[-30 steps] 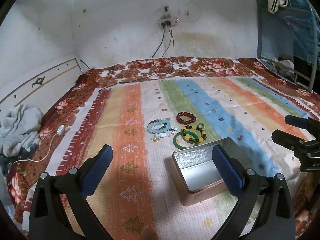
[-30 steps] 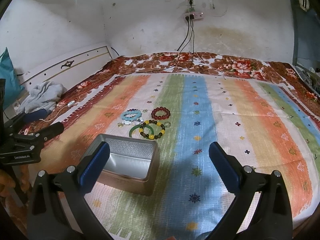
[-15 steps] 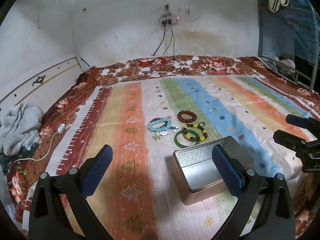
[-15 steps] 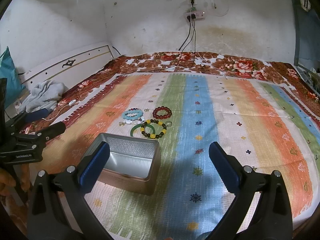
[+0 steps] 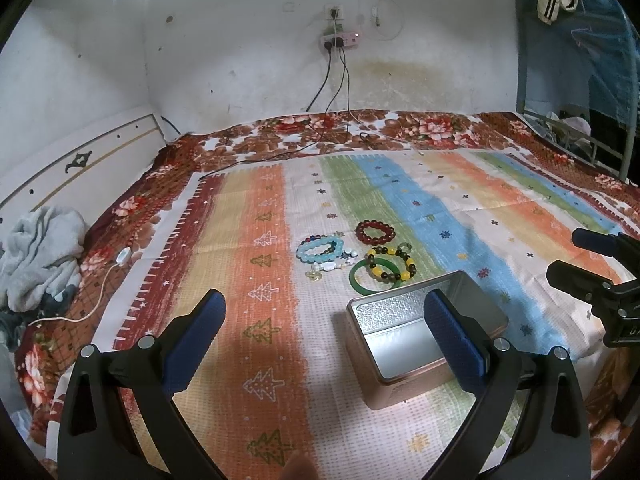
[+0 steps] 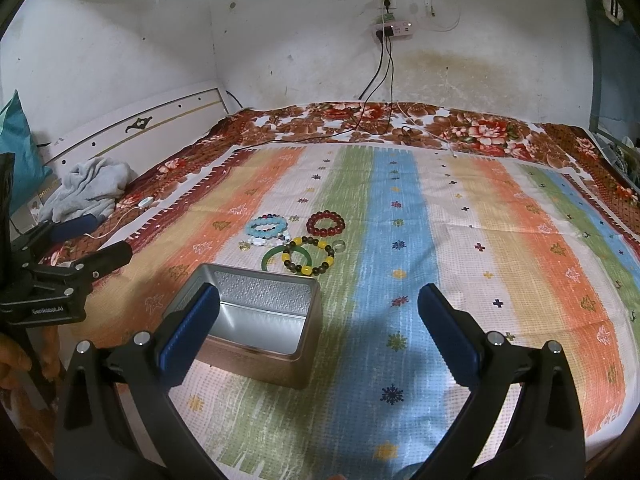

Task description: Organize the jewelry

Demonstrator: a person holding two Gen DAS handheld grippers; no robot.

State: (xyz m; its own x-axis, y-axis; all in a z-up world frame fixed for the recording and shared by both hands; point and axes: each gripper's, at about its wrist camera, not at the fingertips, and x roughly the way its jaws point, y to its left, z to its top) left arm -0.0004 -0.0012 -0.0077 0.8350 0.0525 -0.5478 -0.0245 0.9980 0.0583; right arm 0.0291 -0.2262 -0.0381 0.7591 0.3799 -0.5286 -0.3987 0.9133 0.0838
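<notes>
Both the left gripper (image 5: 324,336) and the right gripper (image 6: 318,328) hang with fingers spread wide, holding nothing; over the last second the view has barely crept forward, so sorting has not begun; the open rectangular metal tin (image 6: 256,320) sits nearest on the striped bedspread (image 6: 480,280); the beaded bracelets and green bangle (image 6: 296,240) lie just beyond, at twelve o'clock.

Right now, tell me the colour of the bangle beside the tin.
Green. The bangle shows best in the left wrist view, lying partly under a yellow-and-dark beaded bracelet.

Striped blanket (image 6: 460,240) over floral bedspread (image 6: 472,128), crumpled grey cloth (image 5: 36,248) beside headboard (image 6: 132,132), wall power strip (image 6: 394,32).
</notes>
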